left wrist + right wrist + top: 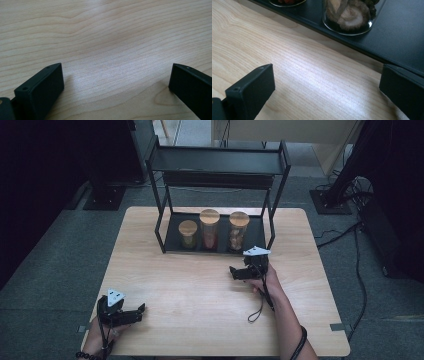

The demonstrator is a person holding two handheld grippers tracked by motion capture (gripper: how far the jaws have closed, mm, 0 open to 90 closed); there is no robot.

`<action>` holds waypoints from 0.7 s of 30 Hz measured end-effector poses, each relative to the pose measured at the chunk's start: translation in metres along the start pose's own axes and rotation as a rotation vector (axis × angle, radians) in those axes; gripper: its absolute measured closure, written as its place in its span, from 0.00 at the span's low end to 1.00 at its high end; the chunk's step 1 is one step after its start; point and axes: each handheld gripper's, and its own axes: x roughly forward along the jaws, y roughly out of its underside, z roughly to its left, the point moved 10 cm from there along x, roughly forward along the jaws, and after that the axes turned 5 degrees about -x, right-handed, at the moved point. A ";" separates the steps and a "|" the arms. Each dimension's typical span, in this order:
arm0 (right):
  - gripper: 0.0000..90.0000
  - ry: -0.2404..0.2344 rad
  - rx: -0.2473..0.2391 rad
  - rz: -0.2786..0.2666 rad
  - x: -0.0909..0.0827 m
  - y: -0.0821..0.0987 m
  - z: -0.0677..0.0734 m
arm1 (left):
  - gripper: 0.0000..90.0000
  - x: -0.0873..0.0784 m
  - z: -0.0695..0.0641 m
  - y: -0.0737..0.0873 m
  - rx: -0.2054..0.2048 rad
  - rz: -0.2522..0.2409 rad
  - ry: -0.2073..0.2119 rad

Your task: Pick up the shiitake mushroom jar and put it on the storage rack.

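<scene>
Black rack (172,247), pale wood-grain table (200,310), tan lids (209,216)

Right jar (239,231): upright on shelf tray, holds mushrooms, probably.

The high view is dim and soft, its corners sinking into near black, while the pale wooden tabletop (200,280) stands out as the brightest area. The black metal two-tier rack (217,162) casts a faint shadow onto the wood beneath it. In both gripper views a broad whitish sheen lies across the wood grain, soft shadows sit beside the blurred black jaws, and the mushroom-filled glass jar (348,15) glints along its rim.
</scene>
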 end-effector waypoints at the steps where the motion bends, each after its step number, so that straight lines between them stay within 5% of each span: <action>1: 0.00 0.000 0.000 -0.001 0.000 0.000 0.000 | 0.00 0.000 0.000 0.000 0.000 0.000 0.000; 21: 0.00 0.014 0.008 0.005 -0.022 0.018 -0.007 | 0.00 0.000 0.000 0.000 0.003 0.000 -0.001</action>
